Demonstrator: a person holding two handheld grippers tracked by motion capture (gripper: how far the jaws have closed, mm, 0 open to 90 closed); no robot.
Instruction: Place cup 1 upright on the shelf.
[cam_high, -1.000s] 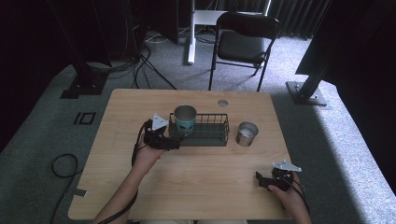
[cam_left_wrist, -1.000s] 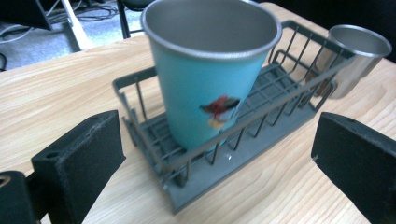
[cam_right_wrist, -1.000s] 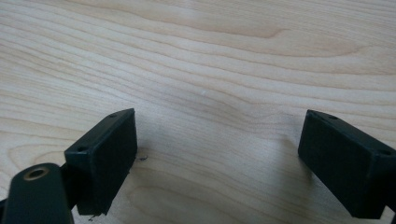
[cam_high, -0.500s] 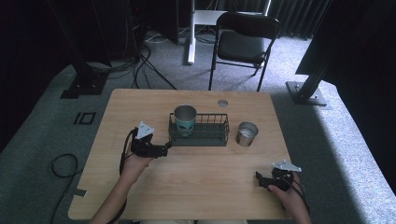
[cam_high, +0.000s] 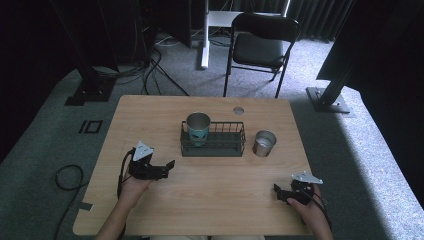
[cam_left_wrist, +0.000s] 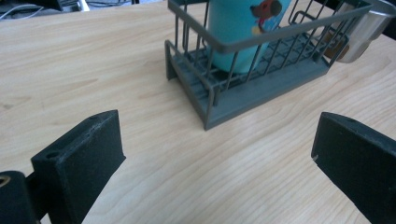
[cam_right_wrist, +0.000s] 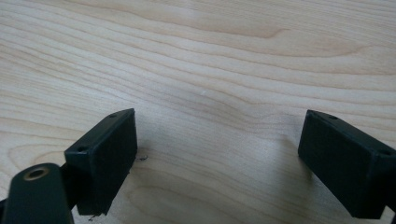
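A dark wire basket (cam_high: 226, 146) stands in the middle of the wooden table (cam_high: 150, 112). Inside its left end a teal cup (cam_high: 198, 128) stands upright; in the left gripper view the cup (cam_left_wrist: 243, 28) shows a cartoon print behind the basket (cam_left_wrist: 261, 93) bars. A steel cup (cam_high: 263, 143) stands on the table just right of the basket. My left gripper (cam_high: 170, 167) is open and empty, low over the table to the lower left of the basket. My right gripper (cam_high: 276, 190) rests open near the front right edge, with bare wood between its jaws.
A folding chair (cam_high: 260, 47) stands behind the table. A small round grommet (cam_high: 238, 110) sits in the tabletop near the far edge. Cables (cam_high: 67, 175) lie on the carpet to the left. A dark stand base (cam_high: 327, 100) is at the right.
My left gripper has drawn back from the basket's left end, toward the table's front left and lower. The teal cup stays in the basket. The right gripper has not moved.
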